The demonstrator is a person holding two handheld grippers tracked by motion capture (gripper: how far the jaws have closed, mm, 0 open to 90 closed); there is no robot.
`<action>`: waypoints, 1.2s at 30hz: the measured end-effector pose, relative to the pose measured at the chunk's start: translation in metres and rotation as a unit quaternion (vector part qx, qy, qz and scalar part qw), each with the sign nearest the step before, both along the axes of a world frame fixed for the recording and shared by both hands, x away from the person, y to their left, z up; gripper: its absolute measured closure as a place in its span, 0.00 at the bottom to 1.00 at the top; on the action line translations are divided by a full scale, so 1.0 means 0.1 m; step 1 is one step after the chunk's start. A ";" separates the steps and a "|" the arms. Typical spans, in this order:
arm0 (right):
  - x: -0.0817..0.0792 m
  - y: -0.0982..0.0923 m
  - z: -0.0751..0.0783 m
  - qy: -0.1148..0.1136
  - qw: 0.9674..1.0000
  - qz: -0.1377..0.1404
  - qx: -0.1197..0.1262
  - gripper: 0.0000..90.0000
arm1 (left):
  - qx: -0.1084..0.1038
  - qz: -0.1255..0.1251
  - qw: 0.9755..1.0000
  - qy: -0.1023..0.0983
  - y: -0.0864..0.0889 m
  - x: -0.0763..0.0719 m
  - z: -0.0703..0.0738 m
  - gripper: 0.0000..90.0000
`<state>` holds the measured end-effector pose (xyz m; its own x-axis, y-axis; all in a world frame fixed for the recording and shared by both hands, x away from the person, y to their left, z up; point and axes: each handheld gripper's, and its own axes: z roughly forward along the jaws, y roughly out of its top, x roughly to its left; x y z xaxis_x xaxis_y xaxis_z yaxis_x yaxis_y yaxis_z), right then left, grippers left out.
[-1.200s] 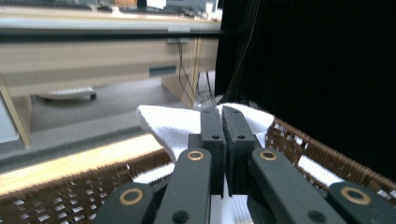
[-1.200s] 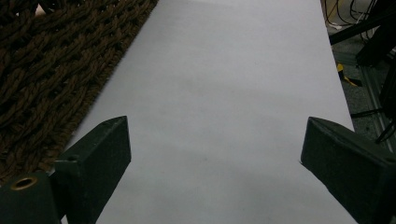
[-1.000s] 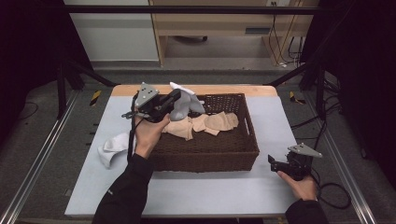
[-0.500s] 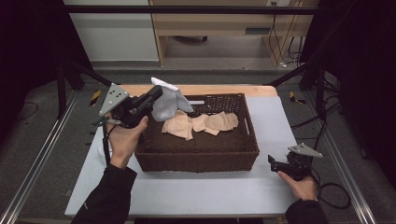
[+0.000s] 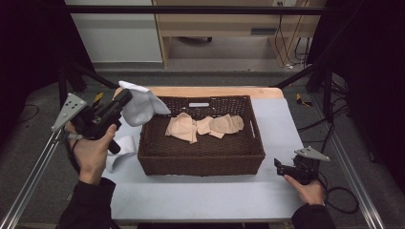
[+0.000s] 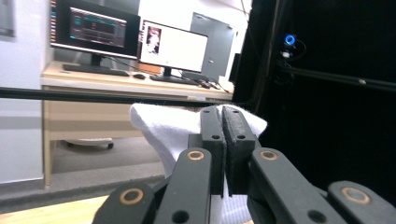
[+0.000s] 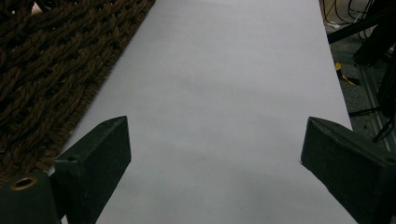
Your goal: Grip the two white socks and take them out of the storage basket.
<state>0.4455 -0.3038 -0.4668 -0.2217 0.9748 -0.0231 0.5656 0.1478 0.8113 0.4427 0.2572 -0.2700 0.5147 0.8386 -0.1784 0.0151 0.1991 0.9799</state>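
Note:
My left gripper [image 5: 125, 98] is held above the table's back left, beside the left end of the brown wicker basket [image 5: 200, 155]. It is shut on a white sock [image 5: 142, 106] that hangs from its tips over the basket's left rim. In the left gripper view the jaws [image 6: 223, 116] meet with the white sock [image 6: 159, 128] pinched between them. Beige socks [image 5: 184, 128] lie inside the basket. My right gripper [image 5: 279, 165] rests low at the table's front right, open, and nothing sits between its jaws [image 7: 215, 140].
Another white sock [image 5: 122, 145] lies on the grey table [image 5: 200, 200] left of the basket, close to my left hand. The basket wall [image 7: 37, 70] is to the left of the right gripper. Metal rails run along both table sides.
The left gripper has carried the white sock up and to the left, from over the basket's middle to its left end. The right gripper has stayed put.

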 end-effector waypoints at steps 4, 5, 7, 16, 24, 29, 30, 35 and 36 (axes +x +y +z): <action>0.00 0.00 0.00 0.001 1.000 0.000 -0.002 0.10 | -0.011 0.024 1.000 0.006 0.27 -0.09 -0.07 0.97; 0.00 0.00 0.00 0.001 1.000 0.000 -0.002 0.10 | -0.015 0.030 0.999 0.006 0.32 -0.10 -0.10 0.97; 0.00 0.00 0.00 0.001 1.000 -0.001 -0.002 0.10 | -0.014 0.039 0.999 0.012 0.42 -0.13 -0.14 0.97; 0.00 0.00 0.00 0.002 1.000 -0.001 -0.002 0.10 | -0.016 0.074 0.997 0.035 0.71 -0.21 -0.41 0.97; 0.00 0.00 0.00 0.001 1.000 -0.001 -0.002 0.10 | 0.000 0.098 0.991 0.086 0.86 -0.18 -0.77 0.97; -0.01 -0.01 0.00 -0.001 1.000 0.000 -0.001 0.10 | 0.001 0.106 0.988 0.113 0.89 -0.18 -0.93 0.97; -0.01 0.00 0.01 -0.003 1.000 0.001 0.002 0.10 | 0.004 0.106 0.987 0.121 0.89 -0.18 -0.97 0.97; -0.02 -0.01 0.01 -0.004 1.000 0.002 0.001 0.10 | 0.033 0.103 0.980 0.165 0.82 -0.11 -1.19 0.97; -0.03 -0.01 0.01 -0.005 1.000 0.001 0.001 0.10 | 0.038 0.100 0.978 0.177 0.80 -0.09 -1.24 0.97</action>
